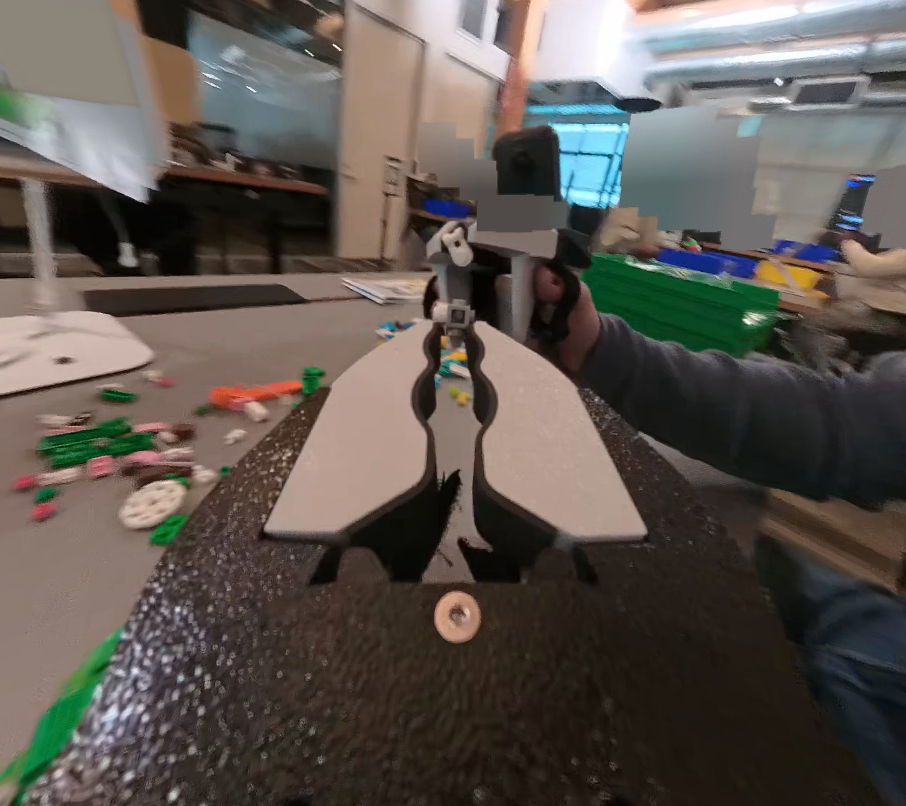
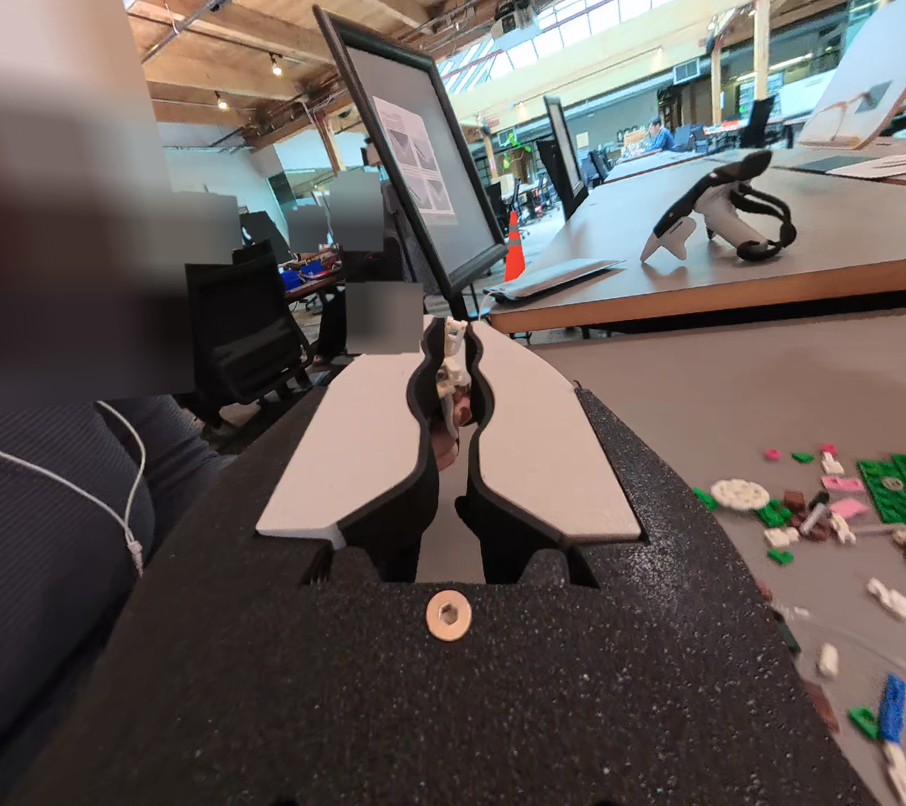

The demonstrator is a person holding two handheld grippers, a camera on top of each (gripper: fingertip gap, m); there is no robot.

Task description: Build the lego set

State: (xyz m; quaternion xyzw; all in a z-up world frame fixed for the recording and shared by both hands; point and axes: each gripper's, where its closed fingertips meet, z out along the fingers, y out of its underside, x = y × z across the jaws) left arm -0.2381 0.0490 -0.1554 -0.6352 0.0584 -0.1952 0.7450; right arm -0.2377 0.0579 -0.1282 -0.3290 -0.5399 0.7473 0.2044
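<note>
My left gripper has its jaws close together, with a small grey lego piece pinched at the fingertips, held above the grey table. The right gripper, held by a hand, is just beyond that piece. In the right wrist view, my right gripper is shut on a small white and brown lego assembly, raised off the table. Whether the two held pieces touch is hard to tell.
Loose green, pink, white and orange lego pieces lie on the table, with a white round piece; they also show in the right wrist view. A stack of green baseplates is behind. A spare gripper and a framed board are farther off. Less than 4 cm separates the two grippers' tips.
</note>
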